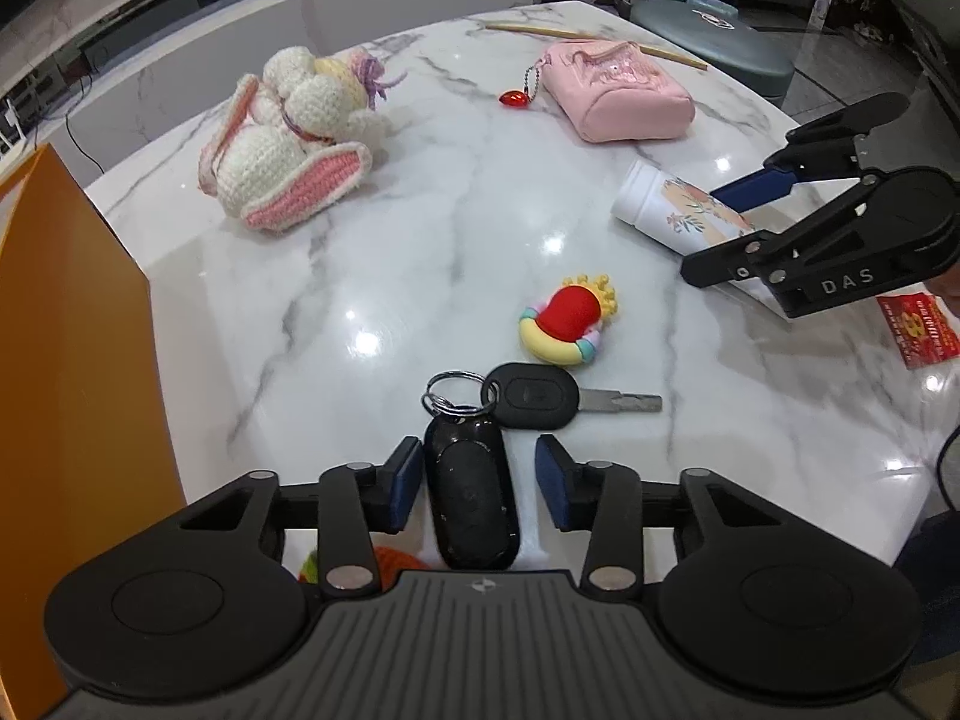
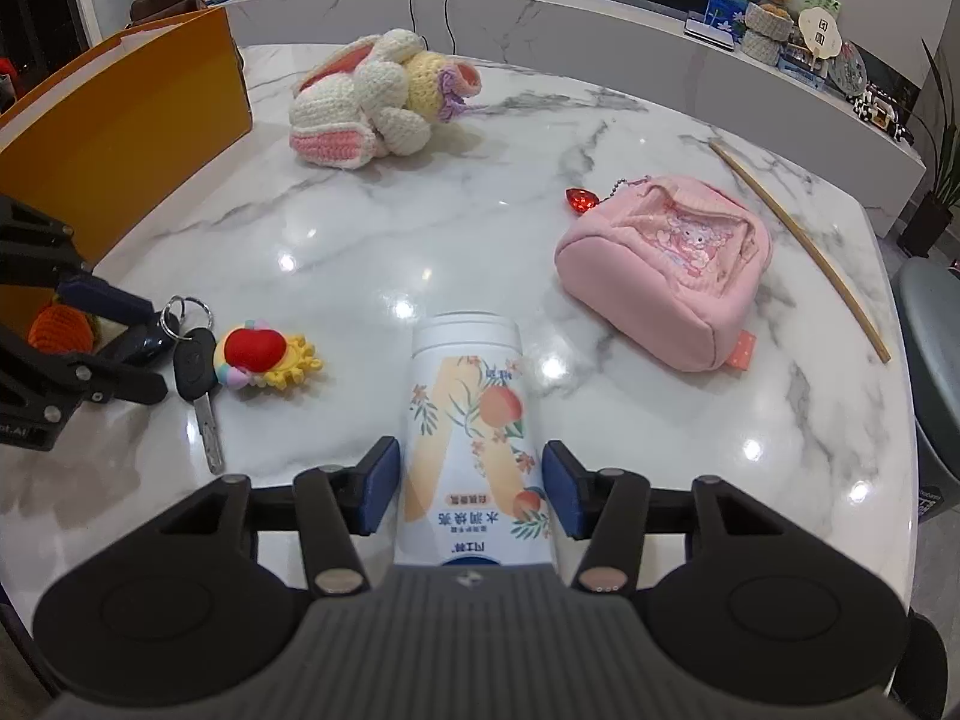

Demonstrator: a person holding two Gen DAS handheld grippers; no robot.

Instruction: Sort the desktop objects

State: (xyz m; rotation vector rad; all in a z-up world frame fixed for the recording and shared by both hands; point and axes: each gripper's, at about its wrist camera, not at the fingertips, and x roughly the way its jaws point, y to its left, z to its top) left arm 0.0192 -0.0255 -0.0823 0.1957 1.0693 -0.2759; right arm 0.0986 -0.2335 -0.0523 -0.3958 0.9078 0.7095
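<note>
A black key fob (image 1: 471, 495) with a ring and a car key (image 1: 540, 394) lies on the marble table, between the blue pads of my left gripper (image 1: 480, 480). The pads stand apart from it on both sides, so the gripper is open. A white printed bottle (image 2: 471, 438) lies on its side between the pads of my right gripper (image 2: 474, 483), which is open with small gaps either side. The bottle (image 1: 684, 210) and right gripper (image 1: 714, 234) also show in the left wrist view. The fob (image 2: 150, 342) and left gripper (image 2: 129, 342) show in the right wrist view.
A red and yellow rubber toy (image 1: 570, 321) lies beside the key. A crocheted rabbit (image 1: 294, 144), a pink pouch (image 1: 618, 93) with a red charm and a wooden stick (image 2: 798, 246) lie farther off. An orange box (image 2: 120, 138) stands at the table's left edge. A red card (image 1: 921, 330) lies right.
</note>
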